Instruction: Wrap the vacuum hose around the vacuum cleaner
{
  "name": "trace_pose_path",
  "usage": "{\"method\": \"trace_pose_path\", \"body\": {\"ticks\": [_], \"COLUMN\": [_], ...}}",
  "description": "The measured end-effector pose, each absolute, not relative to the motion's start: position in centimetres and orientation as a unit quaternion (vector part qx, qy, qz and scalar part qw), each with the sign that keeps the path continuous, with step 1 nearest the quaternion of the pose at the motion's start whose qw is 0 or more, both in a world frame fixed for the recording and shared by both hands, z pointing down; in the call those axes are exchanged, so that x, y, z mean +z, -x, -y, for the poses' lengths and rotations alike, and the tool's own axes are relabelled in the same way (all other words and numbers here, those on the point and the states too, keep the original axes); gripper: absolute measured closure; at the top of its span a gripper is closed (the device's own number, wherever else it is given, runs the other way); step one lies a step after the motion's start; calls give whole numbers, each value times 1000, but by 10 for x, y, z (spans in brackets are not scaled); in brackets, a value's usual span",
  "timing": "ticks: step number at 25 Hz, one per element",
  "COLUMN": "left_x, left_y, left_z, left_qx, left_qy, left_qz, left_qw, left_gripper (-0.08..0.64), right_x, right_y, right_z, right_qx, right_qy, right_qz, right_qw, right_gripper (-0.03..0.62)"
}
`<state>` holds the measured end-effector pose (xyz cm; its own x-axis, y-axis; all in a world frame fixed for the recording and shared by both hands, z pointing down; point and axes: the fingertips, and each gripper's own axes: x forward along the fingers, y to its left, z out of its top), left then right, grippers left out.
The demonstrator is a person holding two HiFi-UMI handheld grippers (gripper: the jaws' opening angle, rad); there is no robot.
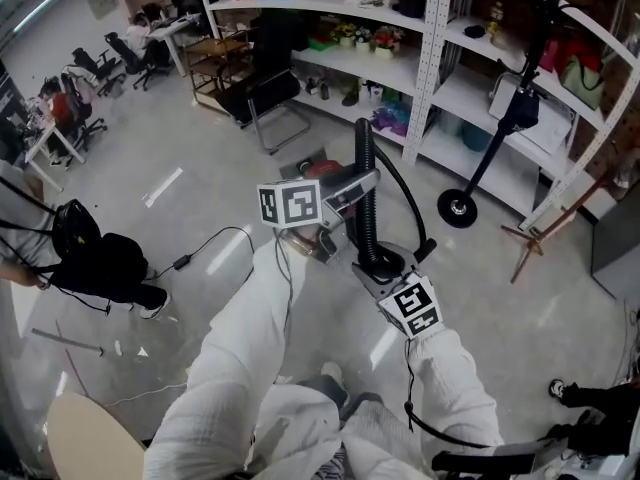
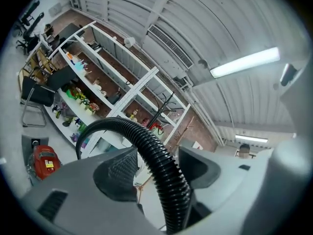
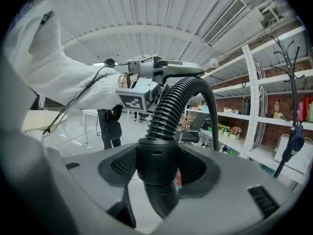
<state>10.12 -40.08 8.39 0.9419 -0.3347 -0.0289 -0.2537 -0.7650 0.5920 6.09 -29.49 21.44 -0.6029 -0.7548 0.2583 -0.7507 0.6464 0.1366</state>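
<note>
Holding hose (image 3: pixel 171 106) by its cuff (image 3: pixel 156 158) in right gripper (image 3: pixel 156 173) with jaws clamped, straddling ribbed length further along with left gripper (image 2: pixel 156 170) jaws apart, hose axis near upright, red vacuum cleaner (image 2: pixel 45 161) on floor (image 1: pixel 180 148) below.

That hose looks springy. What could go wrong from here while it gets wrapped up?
The ribbed hose lies loosely between the wide jaws of the left gripper, so it may slip out. The right gripper clamps only the smooth cuff; a hard pull might twist it free. A cable trails on the floor near the person's legs and could snag a foot.
</note>
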Motion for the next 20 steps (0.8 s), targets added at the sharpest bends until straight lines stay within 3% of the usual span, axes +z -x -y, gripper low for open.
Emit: {"method": "trace_pose_path", "body": {"ticks": [20], "left_x": [73], "left_y": [13], "left_z": [727], "left_qx": [-123], "left_qy": [-904], "left_qz": [241], "left_qw": [333], "left_gripper": [299], "right_x": [202], "right_y": [38], "right_z": [611], "right_qx": [-15], "right_qy": [-327], "right_qz": [934], "right_qw": [145], "right_gripper": [358]}}
